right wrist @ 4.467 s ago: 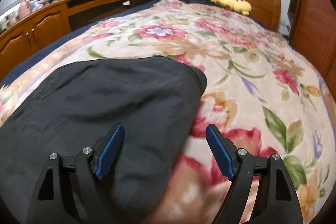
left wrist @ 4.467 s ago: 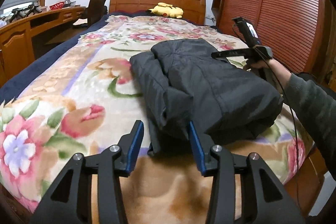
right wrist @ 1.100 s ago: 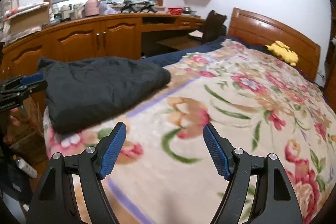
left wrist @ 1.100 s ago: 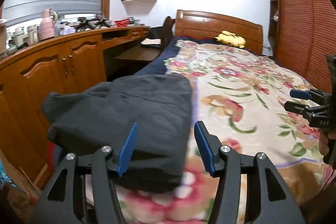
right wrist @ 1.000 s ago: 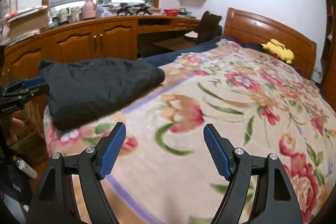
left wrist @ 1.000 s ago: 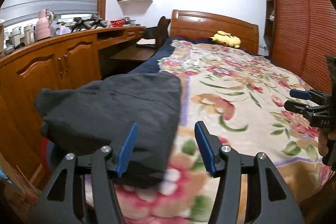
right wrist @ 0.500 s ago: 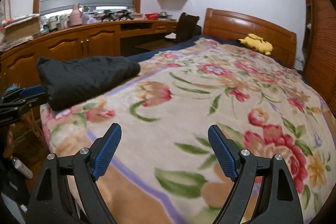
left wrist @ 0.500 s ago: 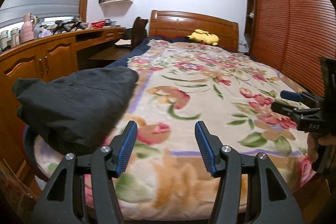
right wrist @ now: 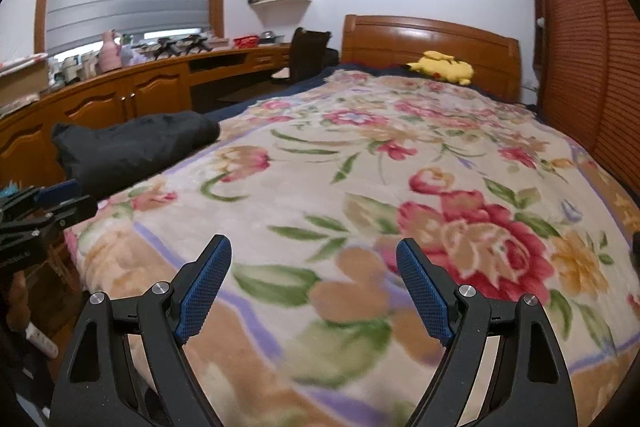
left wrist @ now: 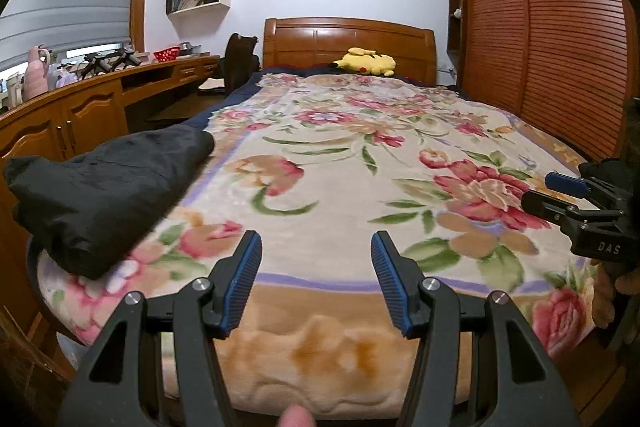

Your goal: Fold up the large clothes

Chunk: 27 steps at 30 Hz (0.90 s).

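Note:
A folded dark grey garment (left wrist: 108, 187) lies at the near left corner of the bed, on the floral blanket (left wrist: 360, 155); it also shows in the right wrist view (right wrist: 136, 147). My left gripper (left wrist: 316, 271) is open and empty, held over the foot of the bed, to the right of the garment. My right gripper (right wrist: 312, 287) is open and empty above the blanket, well right of the garment. The right gripper also shows at the right edge of the left wrist view (left wrist: 580, 199), and the left gripper at the left edge of the right wrist view (right wrist: 44, 211).
A yellow plush toy (left wrist: 366, 61) lies by the wooden headboard (left wrist: 348, 43). A long wooden desk with cabinets (right wrist: 120, 95) runs along the left wall, with a chair (left wrist: 240, 63) at it. Slatted wardrobe doors (left wrist: 560, 27) stand on the right.
Both grippers have swung right, away from the folded garment, which now lies off to the left at the bed's corner. Both stay open and empty.

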Each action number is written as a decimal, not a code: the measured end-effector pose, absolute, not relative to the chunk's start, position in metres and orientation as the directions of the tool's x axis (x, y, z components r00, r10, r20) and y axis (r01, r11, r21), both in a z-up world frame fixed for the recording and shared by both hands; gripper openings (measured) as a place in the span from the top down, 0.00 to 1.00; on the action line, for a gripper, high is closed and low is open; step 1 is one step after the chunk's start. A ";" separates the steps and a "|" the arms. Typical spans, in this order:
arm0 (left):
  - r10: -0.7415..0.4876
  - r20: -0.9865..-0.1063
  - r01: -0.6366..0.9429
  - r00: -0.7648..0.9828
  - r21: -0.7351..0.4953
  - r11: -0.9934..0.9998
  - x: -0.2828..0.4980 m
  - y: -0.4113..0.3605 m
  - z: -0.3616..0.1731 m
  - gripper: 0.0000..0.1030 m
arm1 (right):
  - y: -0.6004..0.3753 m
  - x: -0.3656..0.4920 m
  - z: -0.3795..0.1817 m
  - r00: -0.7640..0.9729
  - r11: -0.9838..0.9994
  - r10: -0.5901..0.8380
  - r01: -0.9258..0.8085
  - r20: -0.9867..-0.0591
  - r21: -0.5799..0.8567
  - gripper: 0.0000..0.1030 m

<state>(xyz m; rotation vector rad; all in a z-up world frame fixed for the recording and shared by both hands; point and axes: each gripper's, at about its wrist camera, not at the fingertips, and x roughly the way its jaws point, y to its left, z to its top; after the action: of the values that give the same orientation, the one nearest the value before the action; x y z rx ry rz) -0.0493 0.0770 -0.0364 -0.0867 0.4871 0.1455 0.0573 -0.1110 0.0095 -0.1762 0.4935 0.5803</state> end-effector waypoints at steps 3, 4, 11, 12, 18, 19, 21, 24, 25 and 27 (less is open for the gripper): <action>0.094 -0.479 -0.136 0.873 -0.054 0.989 -0.041 0.061 -0.037 0.46 | -0.127 0.056 0.008 0.744 0.840 0.461 -0.541 -0.484 -0.032 0.16; 0.087 -0.477 -0.128 0.874 -0.055 0.990 -0.039 0.055 -0.037 0.46 | -0.131 0.056 0.008 0.749 0.844 0.455 -0.535 -0.482 -0.033 0.16; 0.051 -0.468 -0.089 0.882 -0.059 0.994 -0.022 0.020 -0.037 0.46 | -0.168 0.053 0.005 0.789 0.879 0.413 -0.476 -0.455 -0.027 0.16; 0.044 -0.466 -0.079 0.883 -0.056 0.995 -0.019 0.015 -0.036 0.46 | -0.174 0.053 0.006 0.793 0.884 0.410 -0.468 -0.451 -0.020 0.16; 0.013 -0.449 -0.040 0.894 -0.052 0.998 -0.013 -0.010 -0.026 0.45 | -0.203 0.044 0.011 0.838 0.911 0.369 -0.411 -0.402 -0.022 0.16; 0.011 -0.446 -0.037 0.895 -0.050 0.998 -0.013 -0.013 -0.024 0.45 | -0.209 0.042 0.012 0.847 0.917 0.359 -0.398 -0.391 -0.018 0.16; 0.010 -0.439 -0.036 0.898 -0.049 0.998 -0.015 -0.018 -0.021 0.45 | -0.217 0.040 0.015 0.852 0.921 0.362 -0.389 -0.378 0.006 0.16; 0.017 -0.425 -0.040 0.905 -0.045 0.998 -0.021 -0.021 -0.017 0.45 | -0.228 0.033 0.018 0.863 0.928 0.355 -0.373 -0.361 0.020 0.16; 0.023 -0.421 -0.046 0.907 -0.044 0.998 -0.023 -0.022 -0.015 0.45 | -0.232 0.031 0.019 0.867 0.930 0.351 -0.367 -0.353 0.022 0.16; 0.019 -0.420 -0.045 0.907 -0.054 0.998 -0.026 -0.022 -0.014 0.45 | -0.235 0.028 0.021 0.870 0.931 0.351 -0.364 -0.347 0.032 0.16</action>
<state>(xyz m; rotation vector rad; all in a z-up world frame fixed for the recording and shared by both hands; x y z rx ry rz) -0.0257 -0.0221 -0.0138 -0.0627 0.4327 0.0332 0.0279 -0.2353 0.0207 -0.0352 0.3562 0.3741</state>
